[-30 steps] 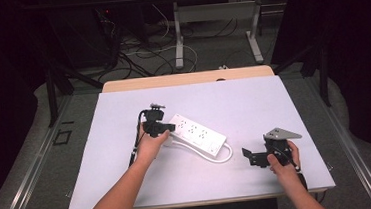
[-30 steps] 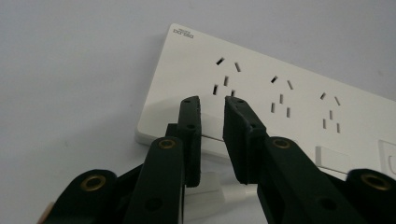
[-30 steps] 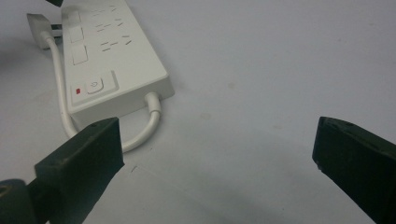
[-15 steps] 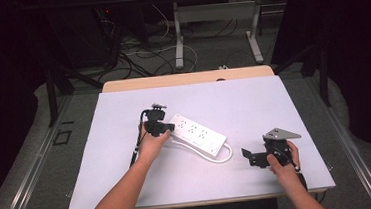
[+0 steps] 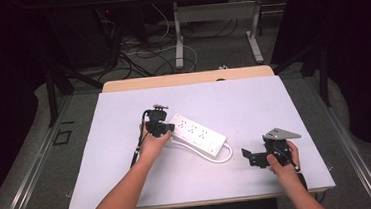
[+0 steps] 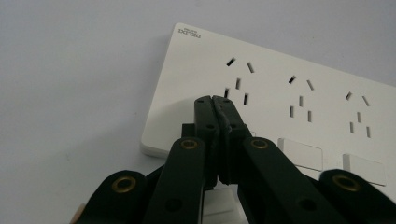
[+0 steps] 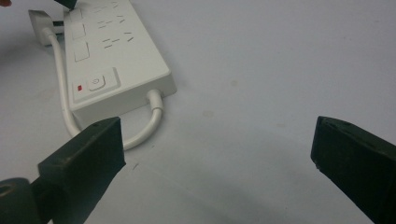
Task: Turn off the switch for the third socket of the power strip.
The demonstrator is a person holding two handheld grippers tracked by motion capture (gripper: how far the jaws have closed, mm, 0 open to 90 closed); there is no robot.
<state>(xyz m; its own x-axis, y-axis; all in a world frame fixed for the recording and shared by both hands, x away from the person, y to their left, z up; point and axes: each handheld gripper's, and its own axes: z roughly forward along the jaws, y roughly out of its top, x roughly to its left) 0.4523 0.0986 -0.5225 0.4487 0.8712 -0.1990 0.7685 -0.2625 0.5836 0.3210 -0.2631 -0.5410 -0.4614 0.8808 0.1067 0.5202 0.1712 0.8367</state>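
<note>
Table (image 5: 124, 119): a pale, flat top that carries everything below; both claws are over it, the left claw near its middle and the right claw toward its near right corner.
Power strip (image 5: 197, 135): a white bar lying flat and slantwise on the table, one end just under the left claw, the other end pointing toward the right claw but well apart from it. In the left gripper view its top (image 6: 299, 84) shows three groups of socket slots and a row of square buttons (image 6: 299, 153) nearer the claw.
Cord (image 5: 226, 154): white, leaves the end of the power strip nearest the right claw, loops back and runs along the strip's near side; in the right gripper view the loop (image 7: 140, 133) lies just ahead of that claw's left jaw.
Left claw (image 5: 168, 128): held in the left hand (image 5: 152, 143); in its own view (image 6: 215, 105) the two jaws are pressed together with no gap and grip nothing, their tips over the power strip beside the first socket group. Whether they touch it cannot be told.
Right claw (image 5: 248, 156): held in the right hand (image 5: 282, 163), jaws spread wide in its own view (image 7: 217, 154), bare table between them.
Switch (image 7: 96, 83): at the strip's cord end, beside a small red mark (image 7: 79, 87), ahead of the right claw.
</note>
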